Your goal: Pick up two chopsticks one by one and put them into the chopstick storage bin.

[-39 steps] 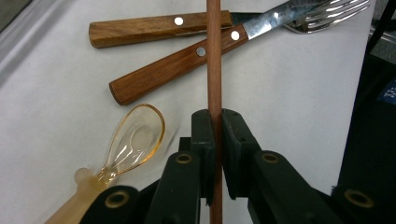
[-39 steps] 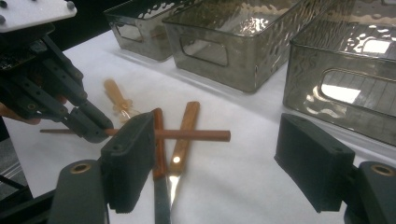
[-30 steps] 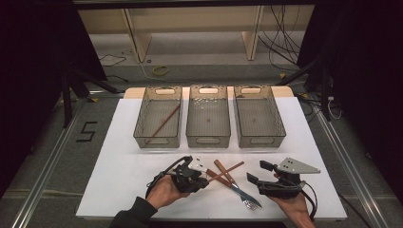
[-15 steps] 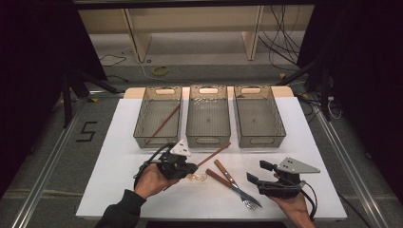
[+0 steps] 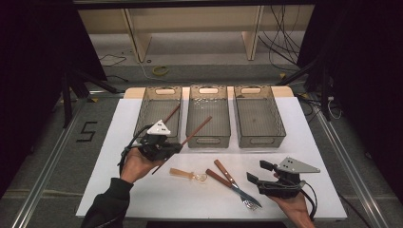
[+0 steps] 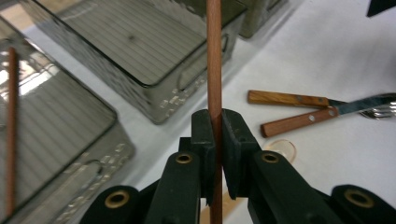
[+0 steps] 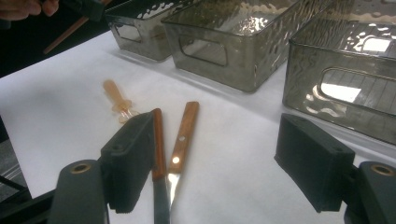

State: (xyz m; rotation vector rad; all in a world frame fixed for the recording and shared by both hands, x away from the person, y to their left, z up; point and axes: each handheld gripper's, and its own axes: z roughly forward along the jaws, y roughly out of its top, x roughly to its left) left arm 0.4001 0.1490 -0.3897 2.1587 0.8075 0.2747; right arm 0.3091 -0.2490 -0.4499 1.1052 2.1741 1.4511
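The left gripper (image 5: 172, 146) has its jaws clenched on a brown chopstick (image 5: 196, 131), held in the air near the front edge of the white tabletop (image 5: 313, 142), just in front of the left bin (image 5: 140, 124), where a second chopstick (image 5: 171, 114) already lies. The grip is off-centre, so the long free end could swing, catch the rim of the middle bin (image 5: 227, 118) and slip out. The right gripper (image 5: 253, 183) rests with jaws released beside the wooden-handled cutlery (image 5: 228, 177).
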